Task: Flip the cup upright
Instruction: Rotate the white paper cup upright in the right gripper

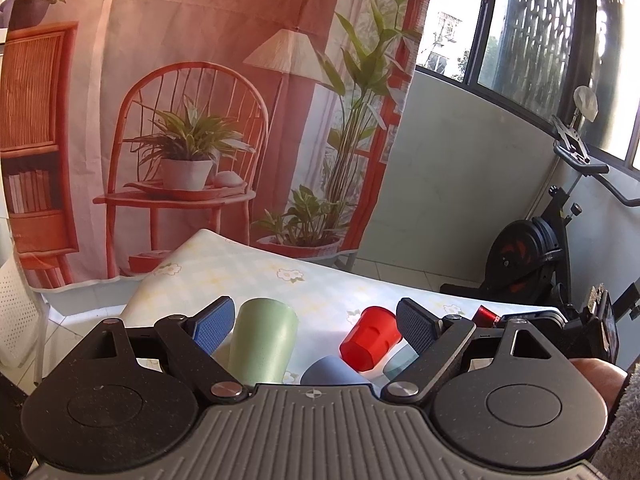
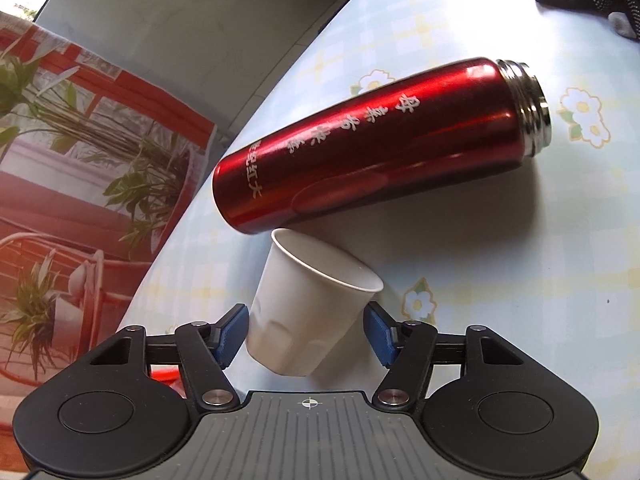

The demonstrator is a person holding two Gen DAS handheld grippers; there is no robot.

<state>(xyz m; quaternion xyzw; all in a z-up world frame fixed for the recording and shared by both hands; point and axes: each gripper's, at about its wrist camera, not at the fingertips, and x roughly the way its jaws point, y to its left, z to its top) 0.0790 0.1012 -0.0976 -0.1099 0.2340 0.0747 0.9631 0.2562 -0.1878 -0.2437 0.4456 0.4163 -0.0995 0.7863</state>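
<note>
Right claw (image 2: 306, 330) is shown spread wide around a tilted white faceted plastic cup (image 2: 308, 308), not yet gripped. Pads should be closed squarely on its lower wall before righting. Left claw (image 1: 314, 326) is held open, empty.

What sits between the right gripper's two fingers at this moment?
In the right wrist view, the white cup sits between the right gripper fingers, mouth up toward the red flask; whether the pads touch it is unclear.

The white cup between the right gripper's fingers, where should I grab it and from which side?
Grip the white cup across its faceted lower wall, coming from its base end as the right gripper is placed now. Its rim faces the red flask, and the open fingers already flank the narrower, probably stiffer base half.
</note>
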